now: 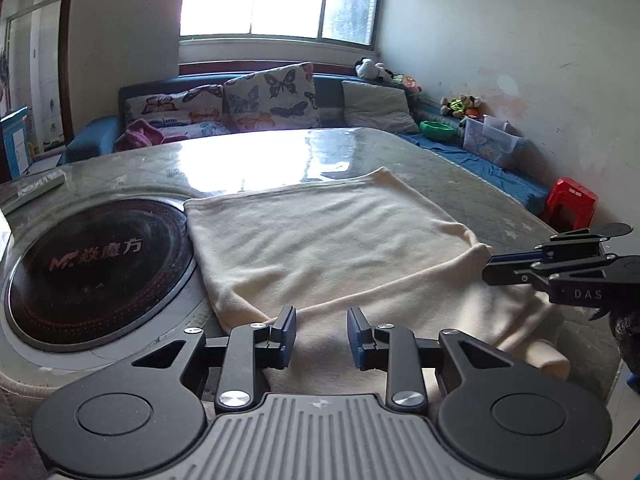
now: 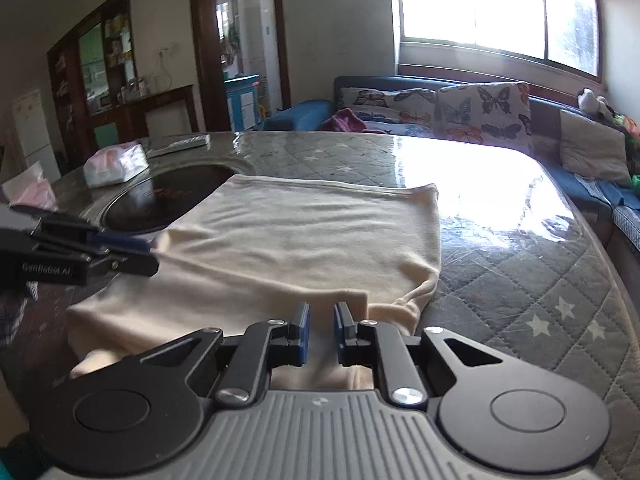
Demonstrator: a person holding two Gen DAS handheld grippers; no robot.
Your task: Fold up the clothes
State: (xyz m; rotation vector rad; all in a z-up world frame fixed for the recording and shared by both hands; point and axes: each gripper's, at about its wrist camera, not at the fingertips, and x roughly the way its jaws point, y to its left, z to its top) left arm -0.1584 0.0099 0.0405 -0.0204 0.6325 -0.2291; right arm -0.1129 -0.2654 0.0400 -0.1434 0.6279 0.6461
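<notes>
Plastic-covered table (image 1: 460,168), cream garment (image 1: 320,240) just ahead of both parted, empty tongs: left (image 1: 322,334), right (image 2: 322,330).

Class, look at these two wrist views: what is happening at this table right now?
A person is folding a cream garment spread on a quilted table cover, using a handheld gripper in each hand. Part of the garment already lies doubled over itself. The left gripper and the right gripper are both open at the garment's near edge, gripping nothing. The garment's left side overlaps a round black induction hob set in the table.
</notes>
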